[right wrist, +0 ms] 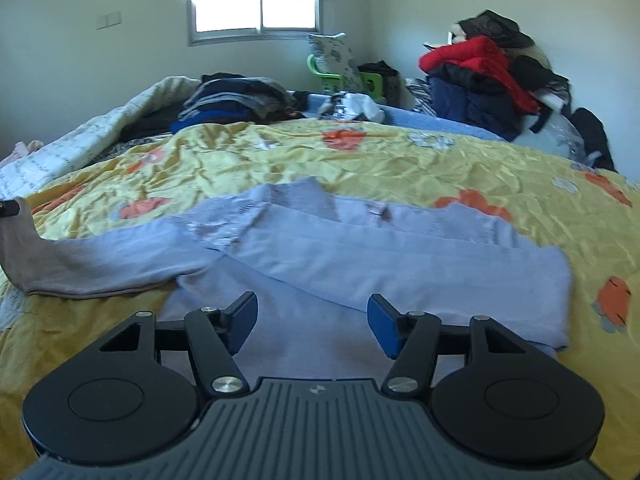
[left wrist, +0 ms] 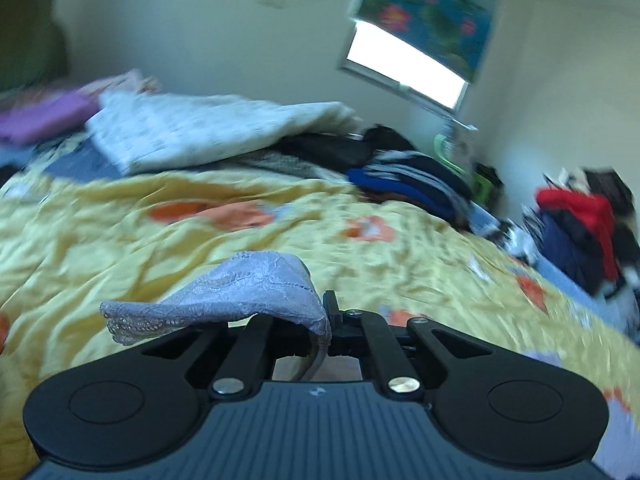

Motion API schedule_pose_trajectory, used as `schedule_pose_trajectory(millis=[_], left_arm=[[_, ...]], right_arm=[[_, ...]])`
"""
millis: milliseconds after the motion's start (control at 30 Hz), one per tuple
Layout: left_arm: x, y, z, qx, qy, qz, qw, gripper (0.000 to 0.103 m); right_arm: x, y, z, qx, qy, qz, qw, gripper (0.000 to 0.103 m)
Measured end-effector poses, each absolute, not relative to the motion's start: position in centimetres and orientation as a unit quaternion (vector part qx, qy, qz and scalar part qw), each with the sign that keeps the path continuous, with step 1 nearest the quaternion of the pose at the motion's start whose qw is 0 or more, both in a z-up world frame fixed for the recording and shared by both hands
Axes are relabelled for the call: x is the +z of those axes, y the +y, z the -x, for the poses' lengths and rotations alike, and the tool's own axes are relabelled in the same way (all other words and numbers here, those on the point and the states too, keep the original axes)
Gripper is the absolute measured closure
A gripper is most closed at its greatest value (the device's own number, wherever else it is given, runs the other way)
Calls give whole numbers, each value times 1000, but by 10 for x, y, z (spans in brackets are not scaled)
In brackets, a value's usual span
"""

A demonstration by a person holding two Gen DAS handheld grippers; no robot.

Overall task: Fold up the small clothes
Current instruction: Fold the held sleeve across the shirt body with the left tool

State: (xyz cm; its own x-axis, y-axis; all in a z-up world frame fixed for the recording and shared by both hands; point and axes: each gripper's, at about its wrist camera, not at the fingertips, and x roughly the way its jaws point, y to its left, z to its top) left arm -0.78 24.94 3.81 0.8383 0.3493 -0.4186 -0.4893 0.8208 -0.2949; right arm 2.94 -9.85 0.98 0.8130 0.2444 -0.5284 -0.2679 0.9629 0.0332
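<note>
Now the left gripper (left wrist: 330, 322) has its jaws together on a lace-trimmed edge of the lilac garment (right wrist: 360, 256), and that edge (left wrist: 224, 300) drapes up and over the left finger, lifted clear of the yellow bedspread (left wrist: 200, 240). From the right wrist view the garment lies spread across the near part of the bed, rumpled, with 1 long sleeve (right wrist: 100, 264) running out to the left; at the far left edge of that view the sleeve end rises toward a small dark tip, which looks like the left gripper's, though too little of it shows to be sure. The right gripper (right wrist: 312, 324) hovers over the near part of the garment with its blue pads (right wrist: 384, 326) apart and nothing between them; whether they touch the cloth below cannot be told.

My reading is that the first fold is in hand: 1 side is picked up, ready to be carried across the body, and the rest of the folding is not yet done.

The next move seems to call for 2 things. The left gripper should bring its held edge over the middle of the garment and lay it flat, without dragging the whole piece along the slick bedspread. The right gripper should either pin the body down or take the near hem, so the cloth stays put while the fold is laid.

Piles of other clothes (right wrist: 240, 100) sit well apart, at the far side of the bed.
</note>
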Motion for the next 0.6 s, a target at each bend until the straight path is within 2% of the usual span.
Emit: schedule_pose_trajectory(millis=[600], left_arm=[[60, 123, -73, 97, 213, 89, 968, 98]], right_arm=[[9, -148, -30, 97, 273, -8, 957, 37]])
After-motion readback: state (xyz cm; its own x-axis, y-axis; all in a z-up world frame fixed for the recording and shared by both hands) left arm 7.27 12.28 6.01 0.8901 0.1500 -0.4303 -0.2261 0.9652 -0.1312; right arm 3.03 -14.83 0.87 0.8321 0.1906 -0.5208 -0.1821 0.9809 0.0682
